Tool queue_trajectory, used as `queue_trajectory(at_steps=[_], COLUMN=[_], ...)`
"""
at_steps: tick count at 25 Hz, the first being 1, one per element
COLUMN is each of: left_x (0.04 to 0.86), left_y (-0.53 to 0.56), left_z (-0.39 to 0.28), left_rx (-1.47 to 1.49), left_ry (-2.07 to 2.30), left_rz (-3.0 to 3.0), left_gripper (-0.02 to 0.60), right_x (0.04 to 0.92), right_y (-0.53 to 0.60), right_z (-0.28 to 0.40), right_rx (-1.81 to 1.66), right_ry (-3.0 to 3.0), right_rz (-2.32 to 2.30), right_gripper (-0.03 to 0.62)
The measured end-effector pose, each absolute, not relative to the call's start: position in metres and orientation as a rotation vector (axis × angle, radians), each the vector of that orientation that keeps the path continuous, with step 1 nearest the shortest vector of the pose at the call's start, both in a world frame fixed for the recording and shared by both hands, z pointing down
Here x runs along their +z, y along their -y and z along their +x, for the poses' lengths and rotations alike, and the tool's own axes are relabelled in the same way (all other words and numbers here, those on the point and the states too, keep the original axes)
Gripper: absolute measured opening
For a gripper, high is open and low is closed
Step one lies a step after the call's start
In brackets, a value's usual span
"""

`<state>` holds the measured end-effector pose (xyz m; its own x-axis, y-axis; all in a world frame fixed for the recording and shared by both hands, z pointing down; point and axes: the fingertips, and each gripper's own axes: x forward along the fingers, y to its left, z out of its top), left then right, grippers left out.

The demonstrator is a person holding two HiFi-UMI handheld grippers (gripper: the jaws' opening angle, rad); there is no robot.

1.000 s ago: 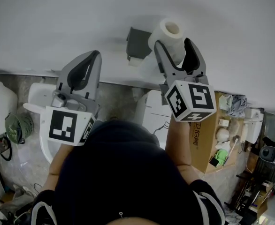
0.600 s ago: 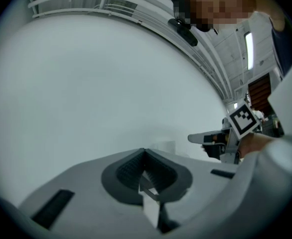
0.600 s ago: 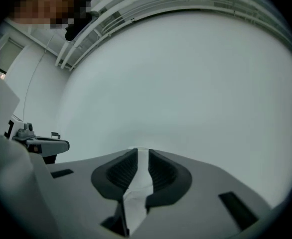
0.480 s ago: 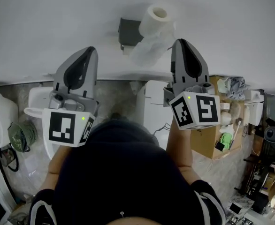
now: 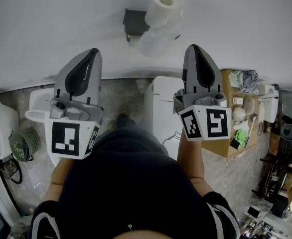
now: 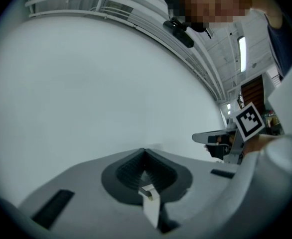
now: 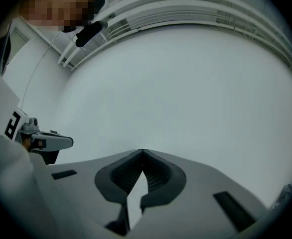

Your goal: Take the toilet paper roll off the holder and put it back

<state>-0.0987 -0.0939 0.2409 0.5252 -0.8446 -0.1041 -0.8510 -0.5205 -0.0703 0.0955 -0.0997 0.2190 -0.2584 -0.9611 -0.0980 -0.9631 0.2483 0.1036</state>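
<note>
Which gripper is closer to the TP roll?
The right gripper: its closed tips sit below and right of the roll in the head view. The left gripper, also shut and empty, is farther off to the left.

No word or number can be read. The only print is the black-and-white square code patterns on the cube of the left gripper (image 5: 92, 52) at eight o'clock and of the right gripper (image 5: 195, 48) near four o'clock. Any marking on the cardboard box (image 5: 220, 149) is too small to read.
</note>
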Motion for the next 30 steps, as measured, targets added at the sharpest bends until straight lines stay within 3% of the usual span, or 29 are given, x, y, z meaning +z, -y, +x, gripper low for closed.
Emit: queue_trajectory(at_steps=[30], left_x=[0.239], left_y=[0.006], left_z=[-0.076], left_rx=[0.087], left_ry=[-1.397], left_rz=[-2.634], left_gripper=[0.002], right_x=[0.223], right_y=[-0.012], right_z=[0.103], right_rx=[0.346], right_ry=[-2.418], right_rz=[-1.942], right_gripper=[0.015])
